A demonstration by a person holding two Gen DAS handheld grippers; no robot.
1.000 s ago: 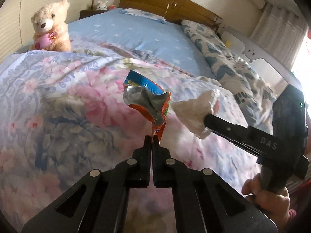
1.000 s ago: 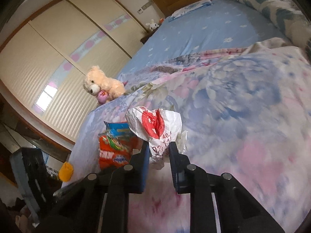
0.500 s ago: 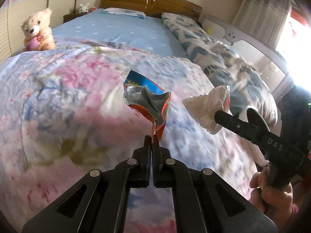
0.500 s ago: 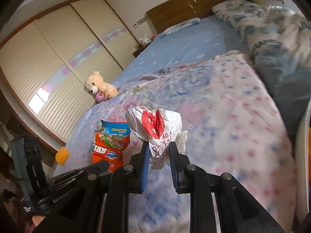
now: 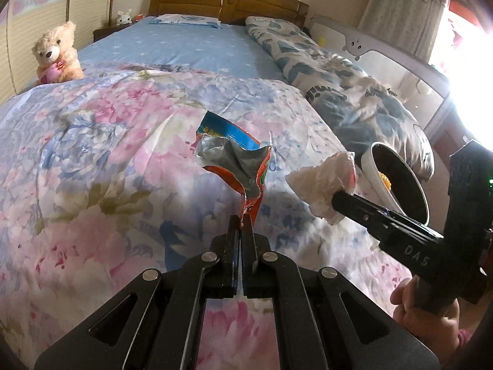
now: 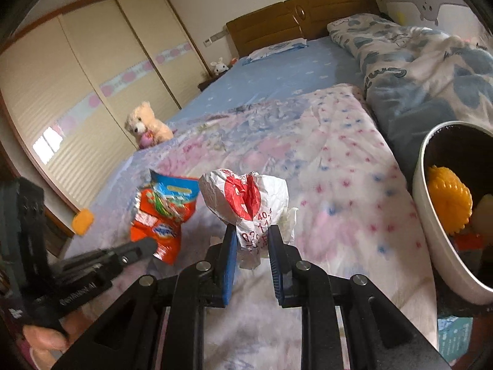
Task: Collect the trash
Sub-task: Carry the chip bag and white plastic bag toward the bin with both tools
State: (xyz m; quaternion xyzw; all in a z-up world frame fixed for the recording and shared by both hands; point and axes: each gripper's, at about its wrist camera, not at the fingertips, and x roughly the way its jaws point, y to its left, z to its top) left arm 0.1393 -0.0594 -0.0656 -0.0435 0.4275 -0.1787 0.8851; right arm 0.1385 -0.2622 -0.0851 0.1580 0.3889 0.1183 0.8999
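Observation:
My left gripper (image 5: 242, 225) is shut on the bottom corner of an orange and blue snack bag (image 5: 237, 160), which hangs over the floral quilt. My right gripper (image 6: 252, 234) has a crumpled white wrapper with red print (image 6: 243, 197) between its blue pads. Its jaws are opening, but the pads still touch the wrapper and it stays up. In the left wrist view the wrapper (image 5: 320, 182) sits at the right gripper's (image 5: 338, 198) tip, just beside a white bin (image 5: 369, 166). The bin (image 6: 431, 240) stands close on the right, with yellow and orange trash inside. The snack bag (image 6: 163, 212) is left of the wrapper.
A floral quilt (image 5: 92, 169) covers the near bed, with a blue patterned duvet (image 5: 354, 92) bunched on the right. A teddy bear (image 5: 55, 52) sits at the far left edge. Wardrobe doors (image 6: 92, 77) line the left wall. A hand (image 5: 428, 323) grips the right tool.
Both grippers have carried their trash across the bed toward the right. The white bin has come into view beside the right gripper. The right jaws stand slightly wider.

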